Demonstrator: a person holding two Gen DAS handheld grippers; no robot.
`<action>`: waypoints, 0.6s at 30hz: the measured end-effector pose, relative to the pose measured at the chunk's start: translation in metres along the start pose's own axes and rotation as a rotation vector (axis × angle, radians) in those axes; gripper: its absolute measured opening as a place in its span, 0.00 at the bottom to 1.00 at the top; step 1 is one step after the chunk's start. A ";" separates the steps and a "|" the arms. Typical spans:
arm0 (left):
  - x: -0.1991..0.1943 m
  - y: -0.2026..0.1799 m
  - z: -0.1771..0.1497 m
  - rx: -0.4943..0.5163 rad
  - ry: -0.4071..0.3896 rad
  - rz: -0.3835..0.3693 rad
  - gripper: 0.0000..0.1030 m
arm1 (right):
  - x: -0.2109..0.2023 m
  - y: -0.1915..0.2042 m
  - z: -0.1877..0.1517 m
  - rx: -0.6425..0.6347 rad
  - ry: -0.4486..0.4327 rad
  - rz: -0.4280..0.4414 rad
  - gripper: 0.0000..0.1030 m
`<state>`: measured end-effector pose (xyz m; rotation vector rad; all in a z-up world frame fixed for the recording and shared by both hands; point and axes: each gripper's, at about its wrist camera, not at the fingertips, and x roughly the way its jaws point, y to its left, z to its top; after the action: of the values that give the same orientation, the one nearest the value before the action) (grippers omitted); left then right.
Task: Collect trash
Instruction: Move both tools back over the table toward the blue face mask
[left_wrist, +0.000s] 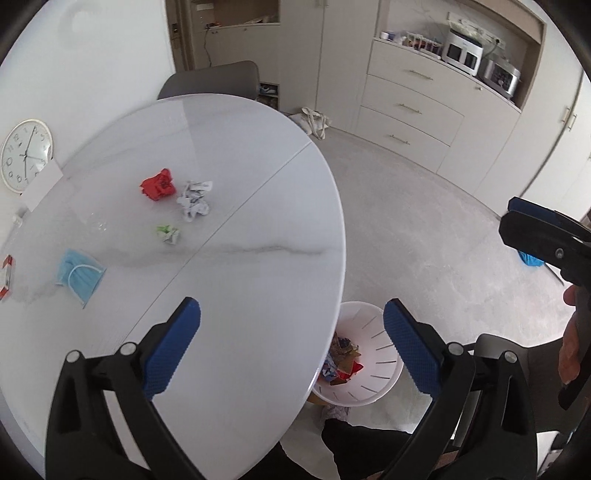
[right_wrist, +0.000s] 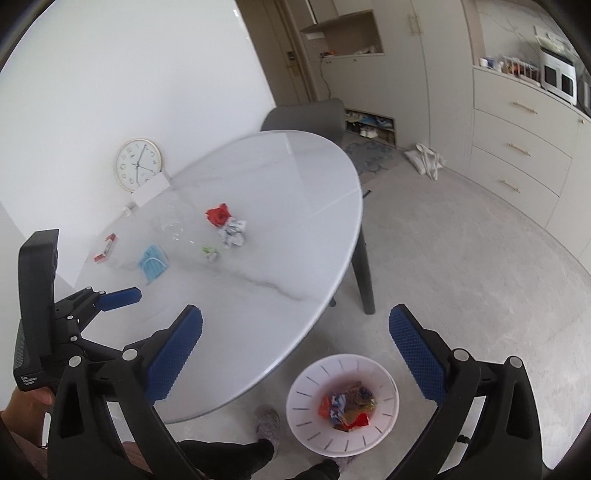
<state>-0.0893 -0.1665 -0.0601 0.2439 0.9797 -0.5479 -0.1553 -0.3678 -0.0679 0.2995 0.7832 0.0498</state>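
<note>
On the white marble table (left_wrist: 240, 295) lie a red crumpled wrapper (left_wrist: 158, 184), a white paper wad (left_wrist: 194, 201), a small green-white wad (left_wrist: 168, 233), a blue face mask (left_wrist: 79, 273) and a red-white box (left_wrist: 6, 275). My left gripper (left_wrist: 291, 306) hangs open and empty above the table's near edge. On the floor beside the table, a white bin (right_wrist: 314, 387) holds several wrappers. My right gripper (right_wrist: 295, 310) is open and empty above the bin and the table edge. From there the wrapper (right_wrist: 218, 215), wad (right_wrist: 232, 230) and mask (right_wrist: 152, 263) lie far ahead.
A clock (right_wrist: 137, 170) leans on the wall at the table's back, with a clear plastic item (right_wrist: 175, 221) near it. A grey chair (right_wrist: 303, 114) stands behind the table, and a tote bag (right_wrist: 424, 160) lies on the floor by the cabinets (right_wrist: 517, 147). The person's feet (right_wrist: 267, 426) are by the bin.
</note>
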 end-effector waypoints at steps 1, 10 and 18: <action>-0.001 0.010 -0.001 -0.021 -0.001 0.011 0.92 | 0.002 0.006 0.003 -0.006 0.002 0.006 0.98; 0.012 0.153 -0.013 -0.367 0.030 0.143 0.92 | 0.054 0.082 0.019 -0.072 0.056 0.075 0.98; 0.066 0.296 -0.009 -0.655 0.081 0.324 0.92 | 0.111 0.142 0.036 -0.107 0.106 0.137 0.98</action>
<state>0.0938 0.0644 -0.1343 -0.1634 1.1196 0.0928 -0.0418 -0.2235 -0.0792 0.2498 0.8613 0.2375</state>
